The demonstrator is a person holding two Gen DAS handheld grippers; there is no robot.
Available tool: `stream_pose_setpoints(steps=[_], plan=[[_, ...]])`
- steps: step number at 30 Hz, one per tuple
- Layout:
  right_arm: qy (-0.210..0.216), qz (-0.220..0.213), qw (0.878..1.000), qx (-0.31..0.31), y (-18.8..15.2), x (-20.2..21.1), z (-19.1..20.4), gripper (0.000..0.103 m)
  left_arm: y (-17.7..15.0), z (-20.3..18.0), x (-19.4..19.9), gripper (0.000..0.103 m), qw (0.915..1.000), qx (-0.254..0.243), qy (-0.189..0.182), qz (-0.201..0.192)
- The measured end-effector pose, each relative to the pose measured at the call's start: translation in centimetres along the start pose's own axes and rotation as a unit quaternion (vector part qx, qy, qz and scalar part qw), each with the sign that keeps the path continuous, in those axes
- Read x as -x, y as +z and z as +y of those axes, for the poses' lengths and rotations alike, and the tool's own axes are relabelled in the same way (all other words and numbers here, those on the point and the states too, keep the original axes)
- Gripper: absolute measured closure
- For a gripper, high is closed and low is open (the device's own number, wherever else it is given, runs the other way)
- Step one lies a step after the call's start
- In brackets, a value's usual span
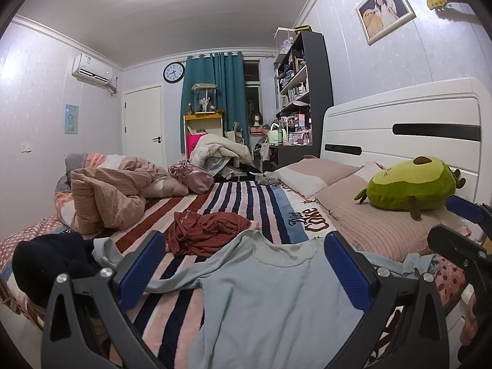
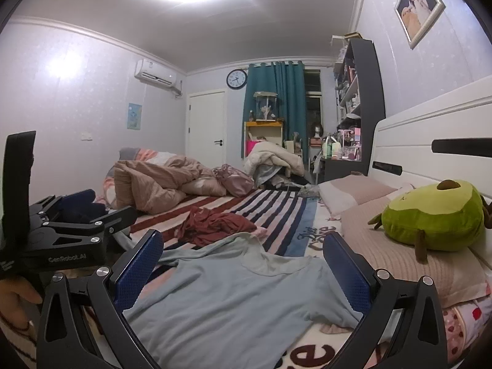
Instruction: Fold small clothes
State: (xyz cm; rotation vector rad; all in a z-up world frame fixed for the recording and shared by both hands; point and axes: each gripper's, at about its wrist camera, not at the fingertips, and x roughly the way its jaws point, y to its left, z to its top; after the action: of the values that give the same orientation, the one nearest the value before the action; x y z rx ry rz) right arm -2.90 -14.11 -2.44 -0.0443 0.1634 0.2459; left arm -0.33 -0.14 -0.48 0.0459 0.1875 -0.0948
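A light blue shirt (image 1: 270, 295) lies spread on the striped bedspread (image 1: 233, 203), neck opening pointing away. My left gripper (image 1: 243, 261) is open and empty, hovering over the shirt's upper part. My right gripper (image 2: 243, 264) is also open and empty over the same shirt (image 2: 227, 301). A crumpled dark red garment (image 1: 206, 230) lies just beyond the shirt; it also shows in the right wrist view (image 2: 215, 223). A dark navy garment (image 1: 52, 261) sits at the left bed edge. The left gripper's body (image 2: 61, 233) shows at the left of the right wrist view.
A green avocado plush (image 1: 412, 184) rests on pink pillows (image 1: 378, 224) by the white headboard (image 1: 399, 123). A bunched pink duvet (image 1: 107, 190) and a pink bag (image 1: 193, 175) lie at the far left of the bed. Shelves and a cluttered desk stand behind.
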Motion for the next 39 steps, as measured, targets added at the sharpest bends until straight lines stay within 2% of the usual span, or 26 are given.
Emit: stream_pose_setpoints(steps=[13,17,26,33,36,39], plan=[[0.005,0.01,1.0,-0.004,0.1,-0.1,-0.1,0.0,-0.3,0.2,-0.2,0.001,1.0,-0.002,0.0,0.005],[0.021,0.019,1.0,-0.008,0.0,-0.5,-0.7,0.0,-0.5,0.5,-0.6,0.001,0.9999,-0.002,-0.003,0.016],[0.047,0.076,0.995,-0.034,-1.1,-2.7,-1.5,0.0,-1.2,1.6,-2.4,0.001,0.9987,-0.001,-0.015,0.048],[0.037,0.105,0.993,-0.04,-2.3,-5.3,-1.9,0.0,-2.8,3.9,-5.7,0.001,0.9964,-0.007,0.024,0.081],[0.037,0.121,0.991,-0.043,-2.8,-6.7,-2.3,0.0,-3.8,8.0,-7.6,0.001,0.9952,0.016,0.046,0.085],[0.041,0.135,0.988,-0.057,-3.5,-8.2,-3.2,0.0,-4.0,12.5,-10.1,0.001,0.9895,0.004,0.097,0.107]])
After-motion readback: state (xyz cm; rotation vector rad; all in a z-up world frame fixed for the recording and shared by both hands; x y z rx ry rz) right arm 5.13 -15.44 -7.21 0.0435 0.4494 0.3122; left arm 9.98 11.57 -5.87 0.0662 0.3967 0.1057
